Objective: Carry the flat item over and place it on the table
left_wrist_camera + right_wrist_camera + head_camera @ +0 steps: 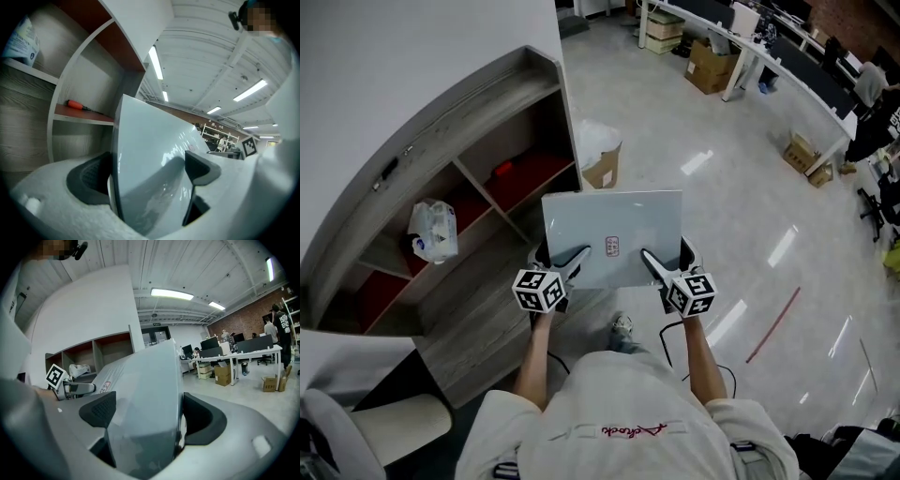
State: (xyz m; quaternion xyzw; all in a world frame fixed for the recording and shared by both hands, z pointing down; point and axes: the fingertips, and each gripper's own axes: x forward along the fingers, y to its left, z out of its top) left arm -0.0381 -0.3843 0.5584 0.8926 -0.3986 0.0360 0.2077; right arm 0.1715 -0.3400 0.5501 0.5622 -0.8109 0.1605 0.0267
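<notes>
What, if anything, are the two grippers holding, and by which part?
Both hold the flat pale panel: the left gripper clamps its near edge by the left corner, the right gripper the same edge by the right corner.

Pretty bright, even light from the ceiling tube lights (171,294). They throw white glare streaks on the glossy floor (698,161) and a sheen on the flat item (154,154). Both gripper views are heavily fisheye with dark corners and a soft foreground. The shelf (469,309) cubbies are shadowy.
</notes>
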